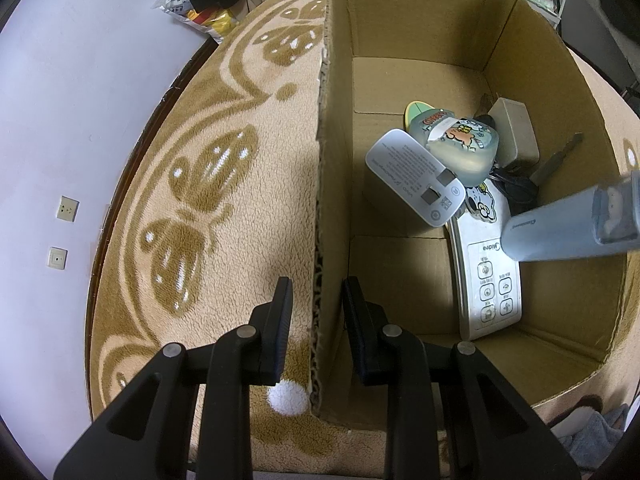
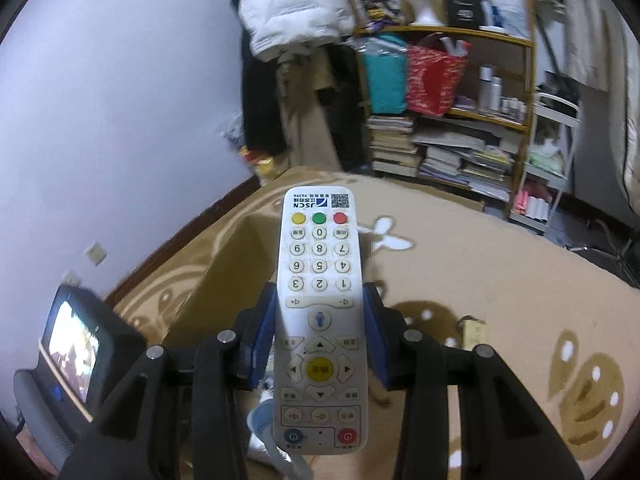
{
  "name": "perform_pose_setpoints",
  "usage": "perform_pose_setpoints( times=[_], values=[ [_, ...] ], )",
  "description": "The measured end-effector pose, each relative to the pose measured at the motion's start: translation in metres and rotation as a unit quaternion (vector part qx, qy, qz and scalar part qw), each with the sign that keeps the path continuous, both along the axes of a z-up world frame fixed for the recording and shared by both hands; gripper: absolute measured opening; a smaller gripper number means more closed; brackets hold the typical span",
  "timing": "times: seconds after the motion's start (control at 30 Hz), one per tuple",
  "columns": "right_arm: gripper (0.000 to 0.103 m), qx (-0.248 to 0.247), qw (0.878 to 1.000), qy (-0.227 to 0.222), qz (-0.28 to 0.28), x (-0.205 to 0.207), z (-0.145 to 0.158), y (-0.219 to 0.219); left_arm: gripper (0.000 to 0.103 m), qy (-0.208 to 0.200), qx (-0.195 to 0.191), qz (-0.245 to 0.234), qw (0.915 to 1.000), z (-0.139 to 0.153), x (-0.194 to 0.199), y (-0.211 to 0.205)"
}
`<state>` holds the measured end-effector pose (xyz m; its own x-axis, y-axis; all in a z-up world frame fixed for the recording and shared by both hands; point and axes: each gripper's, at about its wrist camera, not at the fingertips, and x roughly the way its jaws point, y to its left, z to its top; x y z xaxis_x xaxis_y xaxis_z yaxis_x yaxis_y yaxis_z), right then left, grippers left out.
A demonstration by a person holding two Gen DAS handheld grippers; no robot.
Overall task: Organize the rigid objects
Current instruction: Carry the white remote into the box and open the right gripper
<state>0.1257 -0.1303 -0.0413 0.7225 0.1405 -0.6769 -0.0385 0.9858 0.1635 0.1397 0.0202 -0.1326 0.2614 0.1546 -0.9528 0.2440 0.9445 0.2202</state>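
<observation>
My right gripper (image 2: 320, 300) is shut on a white JSCN remote (image 2: 320, 280) with coloured buttons, its number pad pointing away, held above the patterned carpet beside the cardboard box (image 2: 224, 280). In the left wrist view a pale bluish long object (image 1: 568, 224), blurred, reaches in from the right over the open box (image 1: 420, 40); it looks like that remote's underside. My left gripper (image 1: 318, 292) is open, its fingers (image 1: 280, 320) straddling the box's left wall without touching it. Inside lie a white Midea remote (image 1: 488, 280), a white charger (image 1: 416, 176), a greenish sticker case (image 1: 460, 140), a beige adapter (image 1: 516, 132) and keys (image 1: 556, 160).
The box stands on a beige carpet with brown butterfly patterns (image 1: 200, 184). A white wall with sockets (image 1: 66, 208) runs along the left. A shelf stacked with books and bags (image 2: 440, 152) is beyond. A small tan box (image 2: 474, 332) lies on the carpet at the right.
</observation>
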Motion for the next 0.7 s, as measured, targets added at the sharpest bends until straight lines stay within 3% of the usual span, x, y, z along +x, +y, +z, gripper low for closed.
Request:
perform_pose_setpoints(
  times=[0.27,0.43,0.6,0.7],
  values=[
    [0.044,0.002,0.999,0.046,0.029,0.007,-0.028,0.018,0.026,0.0,0.0,0.0,1.0,0.0,0.0,0.0],
    [0.044,-0.008,0.998,0.05,0.033,0.007,-0.032,0.021,0.026,0.0,0.001,-0.001,1.0,0.001,0.0,-0.001],
    [0.044,0.015,0.999,0.036,0.021,0.005,-0.024,0.011,0.026,0.0,0.002,-0.003,1.0,0.0,0.0,-0.002],
    [0.059,0.02,1.0,0.017,0.015,0.002,-0.013,0.002,0.026,-0.001,0.002,-0.003,1.0,0.0,0.0,-0.002]
  ],
)
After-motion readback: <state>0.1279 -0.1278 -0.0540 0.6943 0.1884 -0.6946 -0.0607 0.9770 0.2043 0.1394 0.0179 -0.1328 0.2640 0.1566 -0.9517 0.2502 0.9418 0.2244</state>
